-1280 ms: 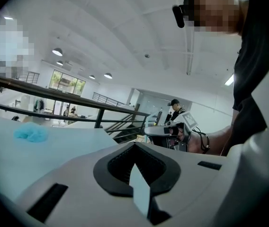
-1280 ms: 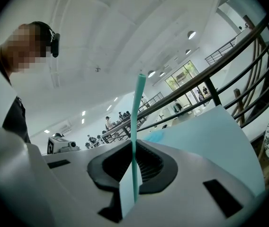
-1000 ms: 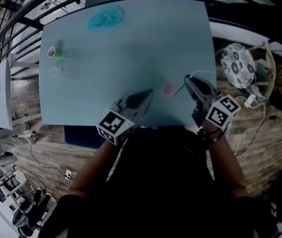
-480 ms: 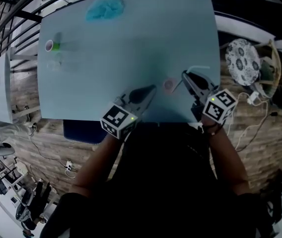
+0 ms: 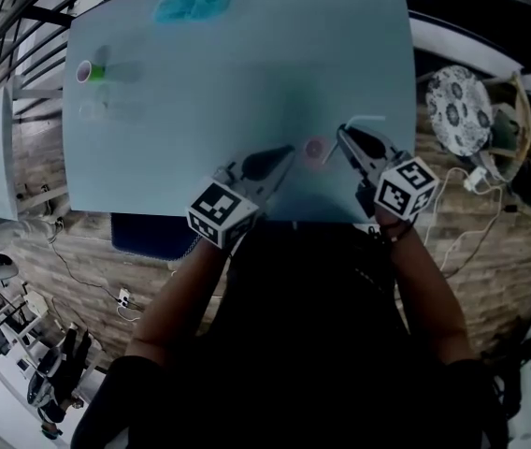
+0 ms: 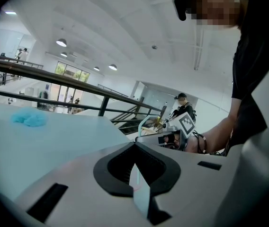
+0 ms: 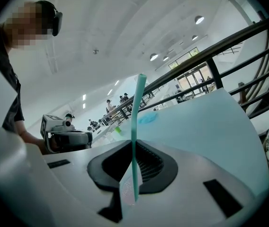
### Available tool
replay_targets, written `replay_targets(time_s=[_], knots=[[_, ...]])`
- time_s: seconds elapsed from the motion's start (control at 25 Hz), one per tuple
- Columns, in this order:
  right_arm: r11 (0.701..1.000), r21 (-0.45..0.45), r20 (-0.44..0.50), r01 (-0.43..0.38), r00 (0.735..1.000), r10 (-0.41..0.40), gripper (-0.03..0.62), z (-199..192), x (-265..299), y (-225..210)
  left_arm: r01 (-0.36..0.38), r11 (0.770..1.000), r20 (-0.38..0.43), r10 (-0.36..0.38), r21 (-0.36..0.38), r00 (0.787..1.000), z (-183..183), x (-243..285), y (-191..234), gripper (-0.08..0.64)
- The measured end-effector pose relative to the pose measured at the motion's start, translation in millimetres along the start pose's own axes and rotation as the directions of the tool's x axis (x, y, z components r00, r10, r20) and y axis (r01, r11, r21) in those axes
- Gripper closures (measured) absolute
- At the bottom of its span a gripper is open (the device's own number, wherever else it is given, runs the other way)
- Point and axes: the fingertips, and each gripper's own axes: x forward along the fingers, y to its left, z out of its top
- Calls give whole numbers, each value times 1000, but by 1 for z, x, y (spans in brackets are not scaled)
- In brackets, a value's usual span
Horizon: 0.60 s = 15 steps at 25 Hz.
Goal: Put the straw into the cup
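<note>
A thin pale-teal plastic straw (image 7: 137, 112) stands upright, pinched between the closed jaws of the right gripper (image 5: 343, 138). In the head view its upper end bends to one side. Just left of that gripper's tip, a small pinkish round cup (image 5: 314, 148) sits on the light-blue worktop (image 5: 200, 82), near its front edge. The left gripper (image 5: 284, 152) points at the cup from the other side, jaws together with nothing between them. Both forearms reach forward from the person's body, and the grippers tilt slightly downward, converging on the cup.
</note>
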Motion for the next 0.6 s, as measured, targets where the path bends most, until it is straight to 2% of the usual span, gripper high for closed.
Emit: replay_targets(time_s=[0.4, 0.6], knots=[[1000, -3, -62, -28, 998, 28, 558, -29, 7, 0, -24, 1000, 2, 24, -19, 1000, -6, -1, 2, 548], [997, -70, -131, -36, 991, 27, 558, -48, 8, 2, -35, 999, 9, 35, -36, 999, -10, -3, -1, 548]])
